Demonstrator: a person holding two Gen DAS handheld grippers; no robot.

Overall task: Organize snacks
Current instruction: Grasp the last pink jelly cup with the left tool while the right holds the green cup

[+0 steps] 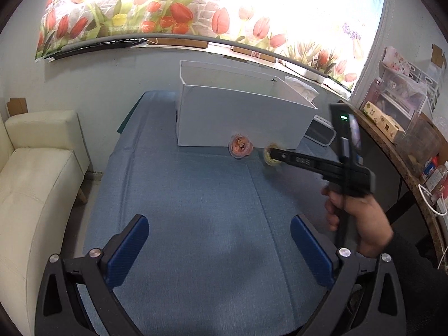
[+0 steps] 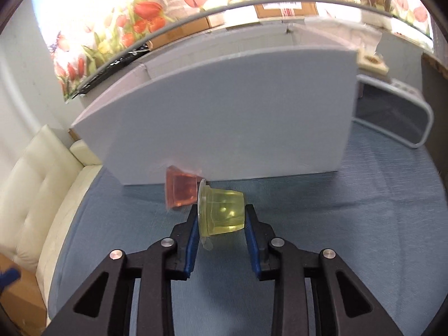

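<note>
The right gripper has its jaws closed on a yellow jelly cup, which lies on its side between the blue pads, its foil lid facing left and its narrow base facing right. Just behind it, a red jelly cup lies on its side on the blue cloth of the desk, up against the front wall of a white cardboard box. In the left wrist view the red jelly cup shows its round printed lid, but the picture and any lettering on it are too small to read. In that view the white cardboard box stands open at the far end of the desk, and nothing of its contents can be seen from this low angle. The left gripper hovers over the bare blue cloth with its jaws wide open and nothing between them. To the right of the box lies a grey speaker. A cream sofa stands to the left of the desk, and a tulip-printed blind hangs behind. On a shelf to the right sit small boxes whose labels are illegible.
</note>
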